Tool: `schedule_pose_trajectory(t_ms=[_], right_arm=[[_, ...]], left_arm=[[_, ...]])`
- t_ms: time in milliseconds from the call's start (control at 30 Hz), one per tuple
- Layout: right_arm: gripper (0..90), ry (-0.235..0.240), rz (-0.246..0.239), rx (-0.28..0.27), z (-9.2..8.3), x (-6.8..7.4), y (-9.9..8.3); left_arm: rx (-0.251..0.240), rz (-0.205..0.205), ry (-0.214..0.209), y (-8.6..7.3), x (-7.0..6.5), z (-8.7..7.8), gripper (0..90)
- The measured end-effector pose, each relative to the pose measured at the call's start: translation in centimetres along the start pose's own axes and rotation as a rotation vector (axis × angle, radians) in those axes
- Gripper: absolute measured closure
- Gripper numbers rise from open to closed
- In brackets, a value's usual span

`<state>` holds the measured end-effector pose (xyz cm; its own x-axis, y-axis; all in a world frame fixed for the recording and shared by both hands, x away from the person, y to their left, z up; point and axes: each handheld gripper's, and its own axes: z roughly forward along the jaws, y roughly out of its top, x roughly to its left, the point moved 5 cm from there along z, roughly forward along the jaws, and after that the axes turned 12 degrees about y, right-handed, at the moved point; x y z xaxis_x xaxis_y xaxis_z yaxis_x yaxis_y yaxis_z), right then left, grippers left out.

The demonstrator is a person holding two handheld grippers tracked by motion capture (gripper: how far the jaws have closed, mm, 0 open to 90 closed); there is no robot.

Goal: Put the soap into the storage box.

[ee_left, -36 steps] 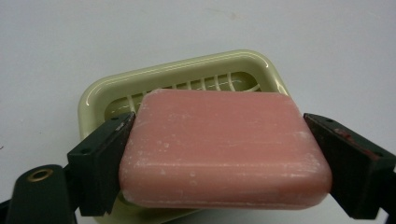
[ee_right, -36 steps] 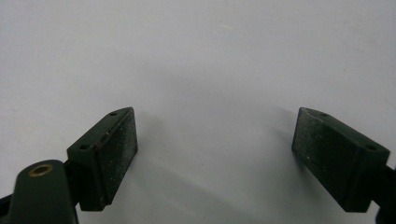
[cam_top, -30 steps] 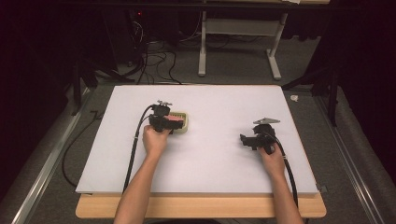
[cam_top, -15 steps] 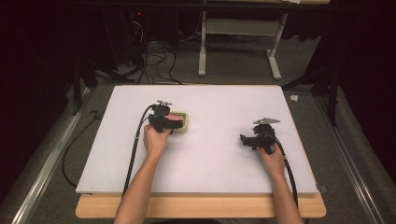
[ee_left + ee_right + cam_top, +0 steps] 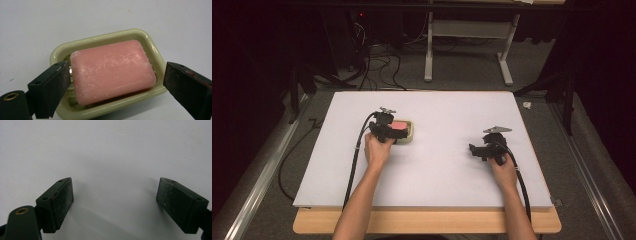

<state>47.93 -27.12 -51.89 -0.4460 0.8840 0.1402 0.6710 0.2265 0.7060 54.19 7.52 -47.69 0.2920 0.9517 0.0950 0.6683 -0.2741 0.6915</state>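
A pink bar of soap [image 5: 112, 70] lies in a pale green soap dish [image 5: 140, 33] on the white board. In the high view the dish [image 5: 410, 135] with the soap [image 5: 400, 125] sits left of the board's middle. My left gripper [image 5: 116, 91] is open, its jaws standing either side of the soap with a gap on each side, clear of it. From above, the left gripper [image 5: 387, 131] is at the dish's near-left side. My right gripper [image 5: 115, 205] is open over bare board, with nothing between its jaws; it rests at the right [image 5: 476, 150].
The white board [image 5: 437, 165] lies on a wooden table whose front edge [image 5: 427, 222] shows below it. Cables trail from both grippers toward the person. Beyond the board are a dark floor, cables and a white table frame [image 5: 462, 45].
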Motion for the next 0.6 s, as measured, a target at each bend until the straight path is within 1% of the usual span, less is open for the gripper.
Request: schedule_pose_trajectory(t_ms=[133, 267, 400, 600], right_arm=[[14.9, 0.000, 0.001, 0.000, 0.0, 0.0, 0.0], [14.8, 0.000, 0.000, 0.000, 0.0, 0.0, 0.0], [14.8, 0.000, 0.000, 0.000, 0.0, 0.0, 0.0], [14.9, -0.001, 0.000, 0.000, 0.0, 0.0, 0.0]], left_arm=[[-0.006, 0.003, -0.015, -0.1, 0.0, -0.3, 10.2], [-0.019, 0.005, -0.020, -0.1, 0.1, -0.7, 11.1], [-0.025, 0.016, -0.024, -0.2, 0.1, -1.2, 12.0], [-0.034, 0.017, -0.029, -0.4, 0.4, -1.7, 13.1]])
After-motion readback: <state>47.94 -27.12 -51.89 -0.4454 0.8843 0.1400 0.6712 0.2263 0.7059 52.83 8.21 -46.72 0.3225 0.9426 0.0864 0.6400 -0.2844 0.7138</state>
